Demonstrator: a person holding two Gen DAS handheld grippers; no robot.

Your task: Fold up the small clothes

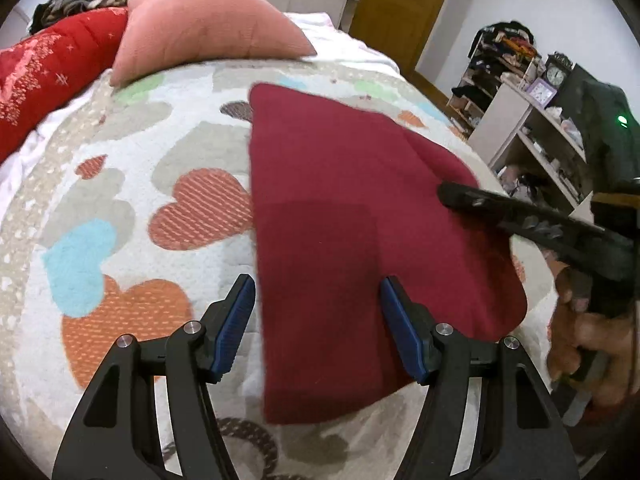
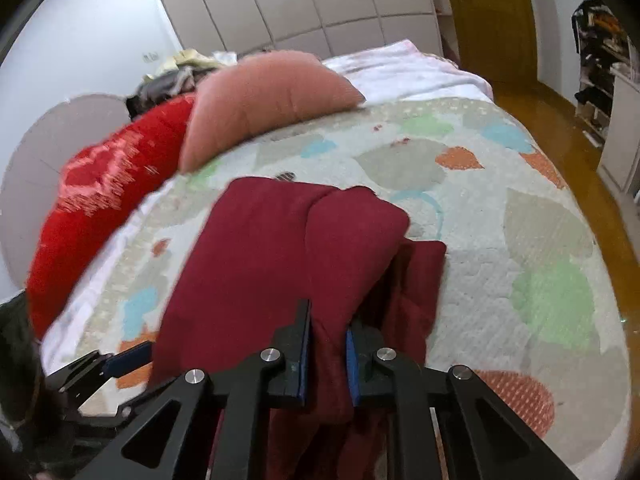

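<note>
- The left tool (image 1: 318,326) hovers wide-jawed over the near edge of a dark red garment (image 1: 344,208) on the bed (image 1: 132,152), gripping nothing.
- The right tool (image 2: 328,354) is pinched narrow on a raised fold of the cloth.
- The garment's long axis runs away from both tools toward the pink pillow (image 1: 208,20).
- No readable writing shows.

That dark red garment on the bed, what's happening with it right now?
A person is folding the dark red garment on the heart-patterned bedspread, one tool in each hand. The right tool is clamped shut on a bunched fold along the garment's right side. The left tool stands open above the near left edge, gripping nothing. The garment is partly folded, with one side doubled over.
</note>
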